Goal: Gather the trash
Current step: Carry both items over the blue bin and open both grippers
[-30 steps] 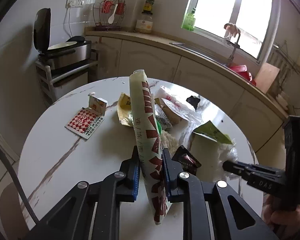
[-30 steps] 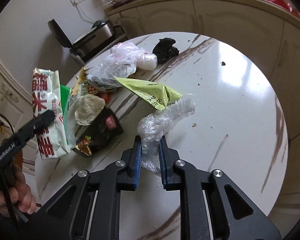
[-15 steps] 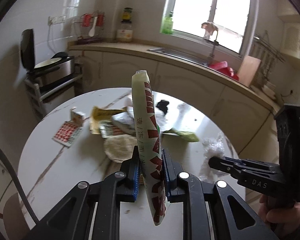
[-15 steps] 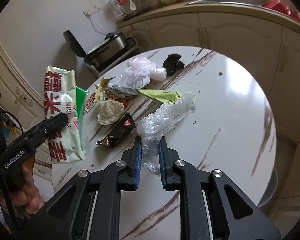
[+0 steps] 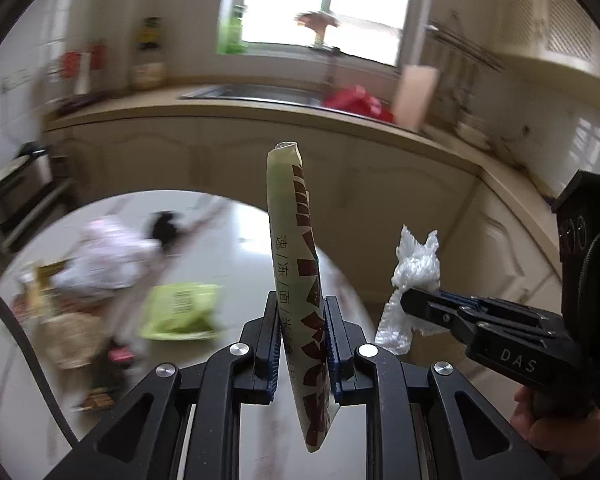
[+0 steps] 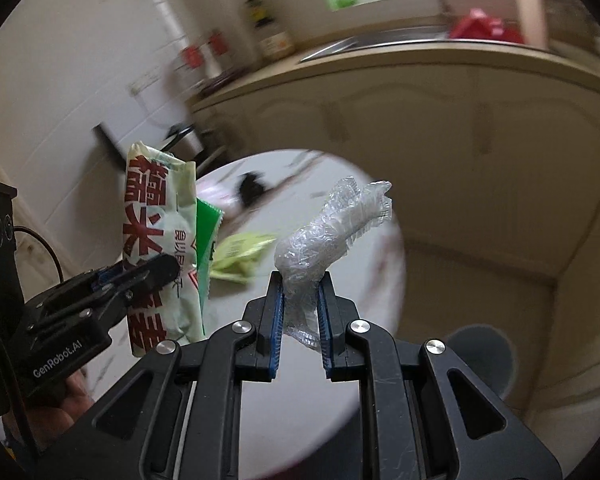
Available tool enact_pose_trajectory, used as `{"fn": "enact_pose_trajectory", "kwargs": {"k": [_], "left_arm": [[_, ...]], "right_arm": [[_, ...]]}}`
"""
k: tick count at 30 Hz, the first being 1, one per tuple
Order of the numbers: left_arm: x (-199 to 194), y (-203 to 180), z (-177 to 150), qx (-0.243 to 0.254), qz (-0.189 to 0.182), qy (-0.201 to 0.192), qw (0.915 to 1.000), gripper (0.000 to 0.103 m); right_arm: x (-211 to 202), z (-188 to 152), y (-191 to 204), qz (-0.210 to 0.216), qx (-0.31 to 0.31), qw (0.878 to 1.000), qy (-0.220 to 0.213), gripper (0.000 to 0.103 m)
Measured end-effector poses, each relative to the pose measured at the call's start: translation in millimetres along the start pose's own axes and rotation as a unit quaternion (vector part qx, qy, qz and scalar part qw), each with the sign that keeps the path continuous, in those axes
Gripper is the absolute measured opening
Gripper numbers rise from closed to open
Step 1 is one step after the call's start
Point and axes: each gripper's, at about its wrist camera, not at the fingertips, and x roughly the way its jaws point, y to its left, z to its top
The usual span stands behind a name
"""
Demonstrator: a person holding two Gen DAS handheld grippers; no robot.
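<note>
The left gripper [image 5: 302, 344] pinches a tall cream-and-red food packet [image 5: 296, 264] edge-on, held in the air above the near rim of the round table [image 5: 240, 248]. The right gripper [image 6: 300, 316] clamps a crumpled clear plastic wrap [image 6: 332, 224], just past the table's right edge, above open floor. Remaining trash, including a green wrapper [image 5: 180, 312], crowds the table's left side; its right half lies bare.
</note>
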Motion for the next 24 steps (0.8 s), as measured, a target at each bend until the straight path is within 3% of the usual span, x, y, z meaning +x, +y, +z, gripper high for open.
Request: {"fn": "enact_pose_trajectory", "kwargs": {"k": [6,11,16,24], "left_arm": [[59.8,-61.5,14.9,0.028,-0.054,0.041,0.9973,0.016],[115.2,-101.0,14.4,0.050,-0.057,0.072,0.9945,0.016],[192.4,-117.5,-8.9,0.045,-0.053,0.139,0.9879,0.016],[314.7,-111.4,-31.7,0.024,-0.037,0.246,0.9682,0.016]], "right_arm": [[-31.3,-3.8,-84.4,-0.067,0.050,0.996,-0.014,0.015],[-39.3,-13.7,-149.2,-0.112,0.082,0.990,-0.004,0.015],[-5.5,-36.7,-214.2,-0.116,0.132,0.984,0.043,0.015],[65.7,-73.6,-279.0,-0.102,0.199,0.967,0.119,0.015]]}}
